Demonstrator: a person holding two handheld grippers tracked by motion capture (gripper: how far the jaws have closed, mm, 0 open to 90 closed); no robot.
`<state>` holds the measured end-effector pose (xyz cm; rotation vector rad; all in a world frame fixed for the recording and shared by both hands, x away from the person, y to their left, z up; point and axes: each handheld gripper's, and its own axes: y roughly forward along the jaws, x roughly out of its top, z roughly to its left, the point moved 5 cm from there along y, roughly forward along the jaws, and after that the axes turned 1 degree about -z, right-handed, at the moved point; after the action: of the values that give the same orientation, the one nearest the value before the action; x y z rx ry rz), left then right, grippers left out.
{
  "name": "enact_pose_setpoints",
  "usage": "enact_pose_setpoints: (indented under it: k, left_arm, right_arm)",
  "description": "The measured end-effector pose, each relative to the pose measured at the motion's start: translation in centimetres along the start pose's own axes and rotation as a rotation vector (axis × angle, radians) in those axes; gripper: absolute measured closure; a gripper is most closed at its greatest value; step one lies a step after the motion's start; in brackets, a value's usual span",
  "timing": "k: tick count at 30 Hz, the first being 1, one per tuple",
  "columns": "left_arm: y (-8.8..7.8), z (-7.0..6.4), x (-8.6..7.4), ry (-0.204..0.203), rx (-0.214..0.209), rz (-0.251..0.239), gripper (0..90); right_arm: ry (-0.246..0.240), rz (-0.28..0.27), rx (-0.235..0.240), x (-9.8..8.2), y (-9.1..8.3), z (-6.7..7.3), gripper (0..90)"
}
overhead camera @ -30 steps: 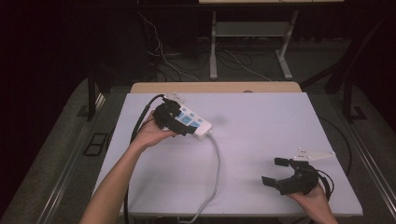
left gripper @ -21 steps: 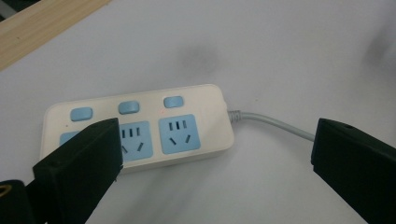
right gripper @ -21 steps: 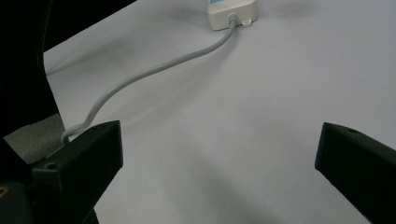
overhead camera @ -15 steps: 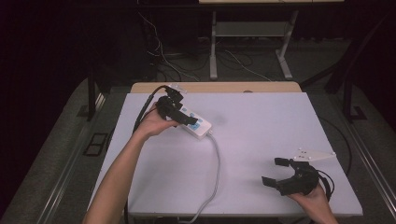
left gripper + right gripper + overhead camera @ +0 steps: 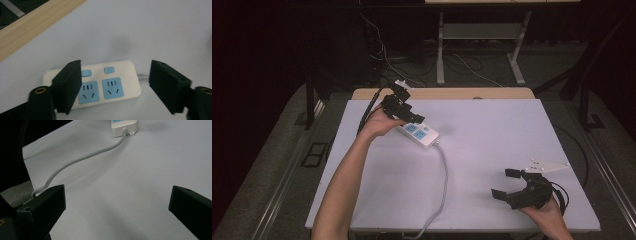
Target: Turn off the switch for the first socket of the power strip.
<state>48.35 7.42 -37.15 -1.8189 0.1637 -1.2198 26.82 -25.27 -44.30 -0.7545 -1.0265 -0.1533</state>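
The white tabletop (image 5: 492, 150) takes up most of the high view, with a strip of pale wood (image 5: 452, 93) along its far edge and dark floor with loose cables beyond; the same wooden strip (image 5: 32, 27) crosses the upper left corner of the left gripper view.

A white power strip (image 5: 418, 132) lies flat on the far left part of the tabletop, angled so its cord end points toward the near right; in the left gripper view the power strip (image 5: 100, 83) shows two blue socket faces side by side, each with a small blue switch just above it; its grey cord (image 5: 441, 190) leaves that end, curves down across the tabletop and drops over the near edge; in the right gripper view the cord (image 5: 82, 157) runs from the strip's end (image 5: 124, 126) at the top toward the lower left.

The left claw (image 5: 404, 111), held in the person's left hand (image 5: 379, 122), hovers over the far end of the power strip; in its own view the left claw (image 5: 115, 87) has its jaws wide apart, one jaw in front of the strip's left part, the other just past the cord end; whether either jaw touches the strip cannot be told.

The right claw (image 5: 507, 184) sits at the near right of the tabletop, held in the right hand (image 5: 544, 212), well apart from the power strip; its jaws are spread wide with bare tabletop between them, as its own view of the right claw (image 5: 117, 210) confirms.
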Motion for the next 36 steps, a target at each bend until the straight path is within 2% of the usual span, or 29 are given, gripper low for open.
enact_pose_setpoints:
  k: [11, 24, 30, 32, 36]
  left_arm:
    - [1.8, 1.1, -0.1, -0.020, 0.039, -0.021, 51.1]
    - [3.8, 1.2, -0.2, -0.032, 0.023, -0.022, 79.6]
    - [4.8, 1.2, -0.4, -0.032, 0.024, -0.010, 88.3]
    - [5.1, 1.1, -0.4, -0.022, 0.035, -0.005, 89.1]
    - [5.7, 0.9, -0.5, -0.011, 0.031, 0.010, 89.3]
  right_arm:
    - [0.001, -0.003, -0.002, 0.1, 0.1, 0.0, 0.6]
    - [-0.002, -0.004, -0.001, 0.1, 0.1, -0.1, 0.6]
    - [-0.003, -0.003, -0.001, 0.1, 0.1, -0.1, 0.6]
    - [-0.001, -0.004, -0.001, 0.1, 0.1, -0.1, 0.6]
    - [-0.002, -0.003, -0.001, 0.1, 0.1, -0.1, 0.6]
